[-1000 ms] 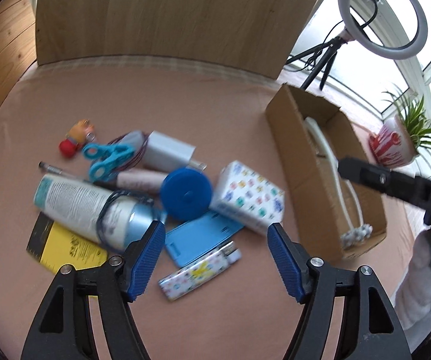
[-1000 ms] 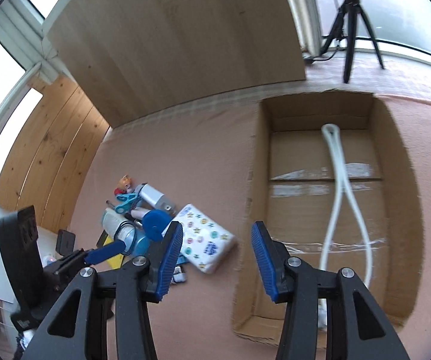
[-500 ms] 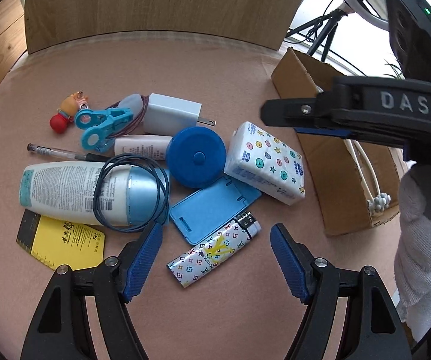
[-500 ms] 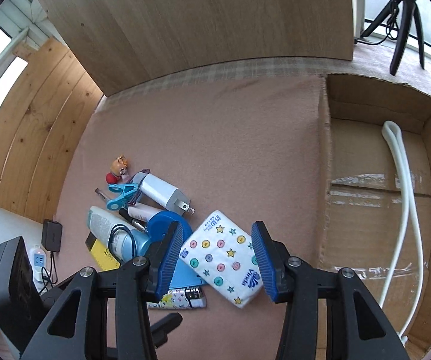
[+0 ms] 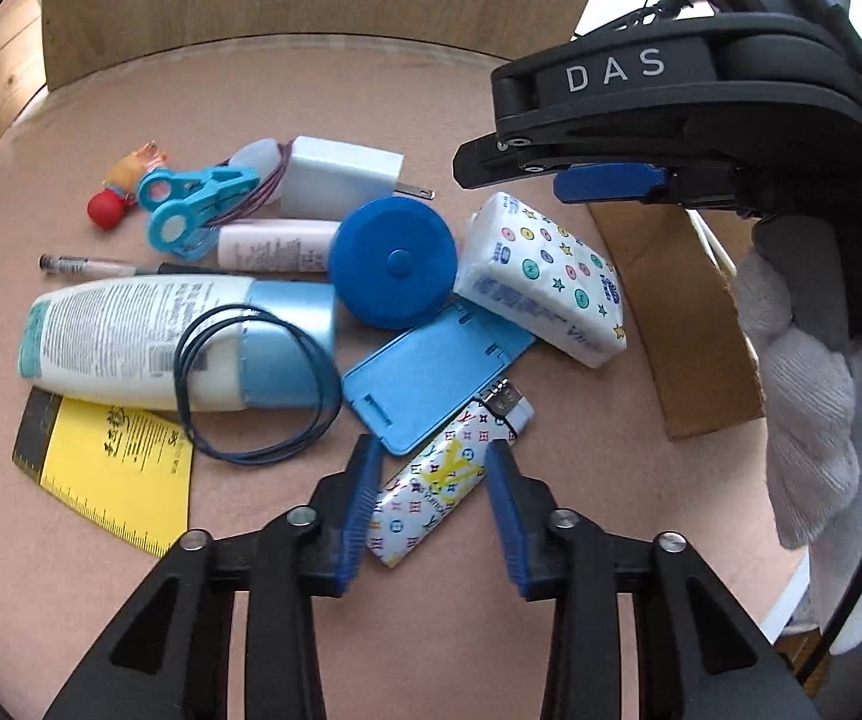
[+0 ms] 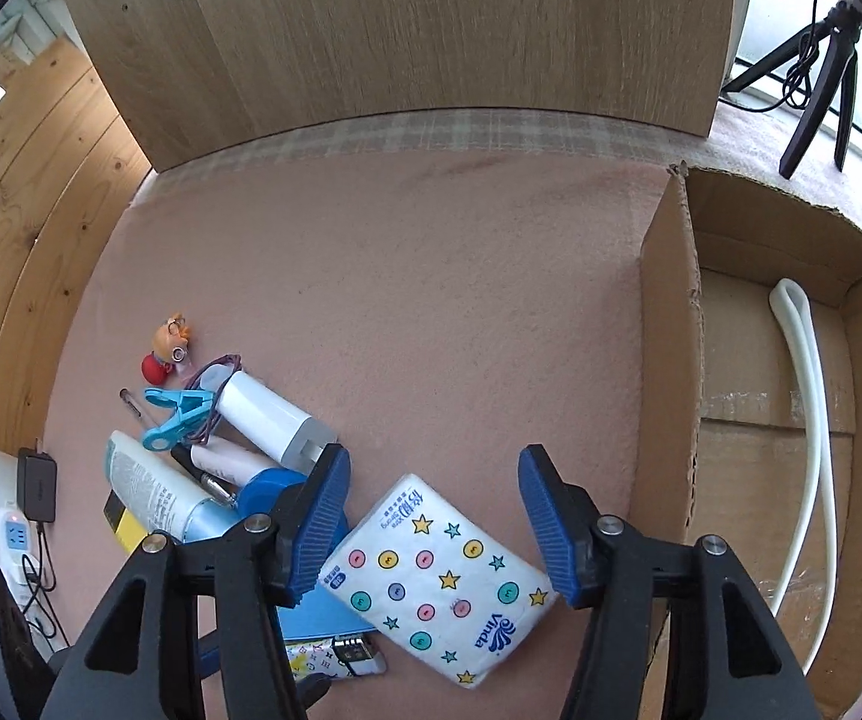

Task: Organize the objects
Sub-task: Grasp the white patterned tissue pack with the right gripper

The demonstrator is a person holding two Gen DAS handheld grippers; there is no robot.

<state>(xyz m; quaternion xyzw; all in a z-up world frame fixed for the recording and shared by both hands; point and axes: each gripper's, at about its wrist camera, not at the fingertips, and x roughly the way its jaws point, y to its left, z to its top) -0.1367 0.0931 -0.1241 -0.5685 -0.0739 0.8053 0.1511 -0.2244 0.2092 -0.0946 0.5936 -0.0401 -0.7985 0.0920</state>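
Lighter (image 5: 452,489) | left gripper (image 5: 434,507) straddles it, jaws apart | right gripper (image 6: 434,525) spread above tissue pack (image 6: 437,576) | next: squeeze, lift toward cardboard box (image 6: 668,324)

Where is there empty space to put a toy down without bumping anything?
The pink cloth is bare between the wooden board and the pile, up to the cardboard box. The box floor beside the white cable is free too. It is crowded around the tissue pack, blue disc and lotion bottle.

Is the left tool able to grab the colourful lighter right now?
Probably yes. The left tool is open with a finger on either side of the lighter, and nothing lies on top of it.
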